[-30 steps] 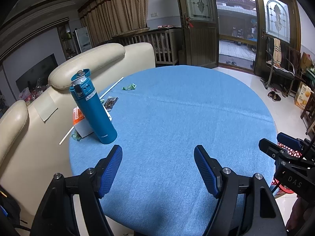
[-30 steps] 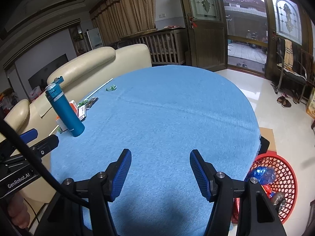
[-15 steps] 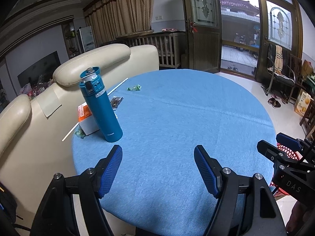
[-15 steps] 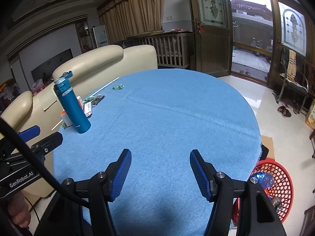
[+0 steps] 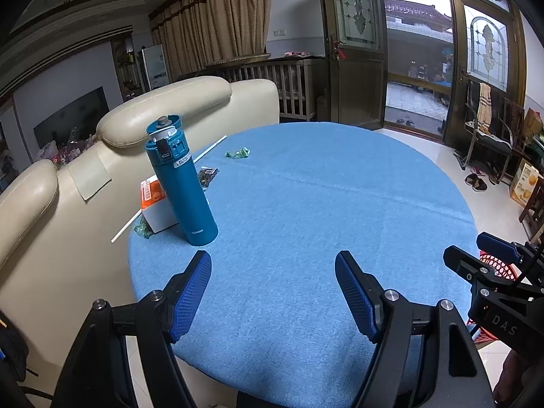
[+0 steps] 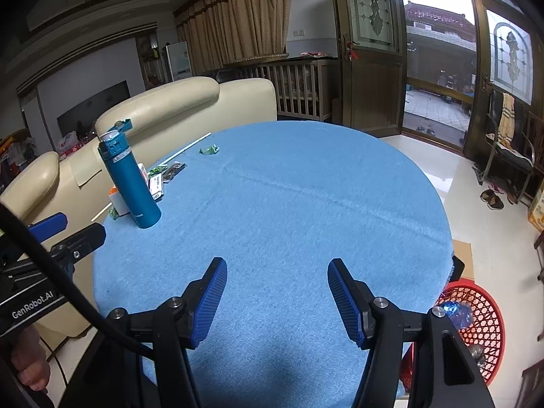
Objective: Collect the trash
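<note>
A round table under a blue cloth (image 5: 306, 210) (image 6: 289, 204) fills both views. Small trash lies at its far left: a green crumpled wrapper (image 5: 237, 153) (image 6: 208, 150), a dark flat packet (image 5: 207, 175) (image 6: 173, 169) and another green scrap (image 5: 142, 230) by a white-and-orange box (image 5: 154, 200). A red mesh basket (image 6: 476, 333) with trash inside stands on the floor at the table's right. My left gripper (image 5: 272, 289) hovers open over the near table edge, nothing between its fingers. My right gripper (image 6: 277, 292) is also open and empty, beside the basket.
A tall teal flask (image 5: 180, 183) (image 6: 131, 183) stands upright at the table's left, a white straw (image 5: 209, 148) behind it. Cream sofa backs (image 5: 163, 112) press against the left edge. A chair (image 6: 510, 149) and slippers (image 6: 491, 199) sit on the tiled floor at right.
Both views have tilted up and drawn back slightly, so the flask and trash sit further from the fingers. Both grippers' jaws stay at the same width, holding nothing.
</note>
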The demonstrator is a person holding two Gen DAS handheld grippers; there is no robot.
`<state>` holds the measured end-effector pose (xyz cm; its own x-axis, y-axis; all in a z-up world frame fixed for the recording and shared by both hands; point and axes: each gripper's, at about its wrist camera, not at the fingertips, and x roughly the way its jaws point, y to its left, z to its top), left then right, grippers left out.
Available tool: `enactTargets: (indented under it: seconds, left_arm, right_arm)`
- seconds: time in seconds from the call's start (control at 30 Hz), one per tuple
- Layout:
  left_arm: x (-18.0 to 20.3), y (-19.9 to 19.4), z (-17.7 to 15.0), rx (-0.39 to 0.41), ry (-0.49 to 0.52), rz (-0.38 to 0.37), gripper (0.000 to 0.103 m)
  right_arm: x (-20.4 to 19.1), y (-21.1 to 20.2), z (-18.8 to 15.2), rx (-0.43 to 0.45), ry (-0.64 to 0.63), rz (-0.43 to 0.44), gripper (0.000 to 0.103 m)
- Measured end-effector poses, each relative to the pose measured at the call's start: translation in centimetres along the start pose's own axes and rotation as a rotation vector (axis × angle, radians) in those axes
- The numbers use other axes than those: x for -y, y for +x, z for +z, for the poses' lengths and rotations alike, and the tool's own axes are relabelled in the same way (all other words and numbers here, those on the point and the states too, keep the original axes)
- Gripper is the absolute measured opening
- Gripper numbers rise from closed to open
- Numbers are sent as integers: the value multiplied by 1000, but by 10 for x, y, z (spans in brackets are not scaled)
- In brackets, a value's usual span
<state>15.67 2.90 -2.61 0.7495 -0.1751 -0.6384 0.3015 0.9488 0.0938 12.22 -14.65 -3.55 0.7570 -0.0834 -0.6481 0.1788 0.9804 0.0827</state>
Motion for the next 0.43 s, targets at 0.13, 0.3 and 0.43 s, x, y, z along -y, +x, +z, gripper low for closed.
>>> enactTargets:
  seconds: [0.13, 0.3, 0.43]
  left_arm:
    - [3, 9, 1, -16, 7, 4, 76]
    - [11, 29, 4, -44, 28, 10, 76]
    - [21, 61, 8, -79, 46, 1, 76]
  right_arm:
    - [6, 11, 1, -14, 6, -4, 65]
    - [24, 32, 3, -37, 40, -18, 65]
    - [48, 66, 2, -74, 60, -68, 69]
